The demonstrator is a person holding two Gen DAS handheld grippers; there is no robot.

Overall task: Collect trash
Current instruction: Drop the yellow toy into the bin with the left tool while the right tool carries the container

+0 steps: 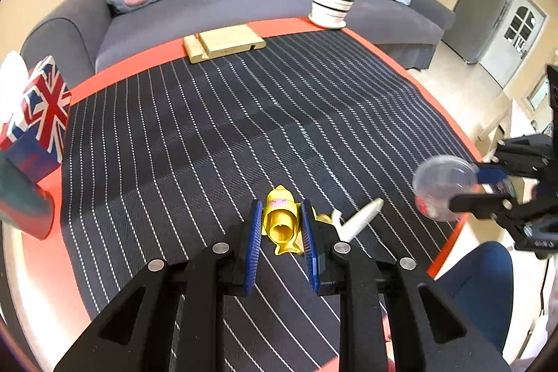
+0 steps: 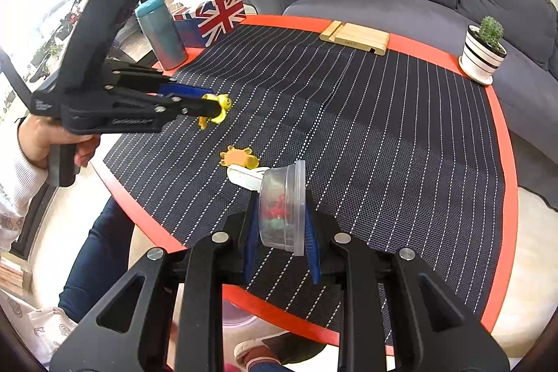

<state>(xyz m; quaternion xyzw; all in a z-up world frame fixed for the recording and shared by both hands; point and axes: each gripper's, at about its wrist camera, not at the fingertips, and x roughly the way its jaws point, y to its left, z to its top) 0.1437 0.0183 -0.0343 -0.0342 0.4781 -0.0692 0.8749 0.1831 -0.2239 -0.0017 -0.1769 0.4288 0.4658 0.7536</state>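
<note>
Over the near edge of the striped placemat (image 2: 366,128), the left gripper (image 1: 280,225) has its fingers clamped on a yellow jelly wrapper (image 1: 280,220), lifted slightly off the mat in the right wrist view. The right gripper (image 2: 280,225) is closed on a clear plastic cup (image 2: 284,208), tipped on its side, with red and green scraps inside. An orange wrapper (image 2: 239,157) and a white spoon (image 2: 244,176) lie on the mat just beyond the cup. To do this step well, the cup's mouth likely needs turning upward and holding steady, then the wrapper should be carried squarely over the opening before the fingers part, so nothing spills.
</note>
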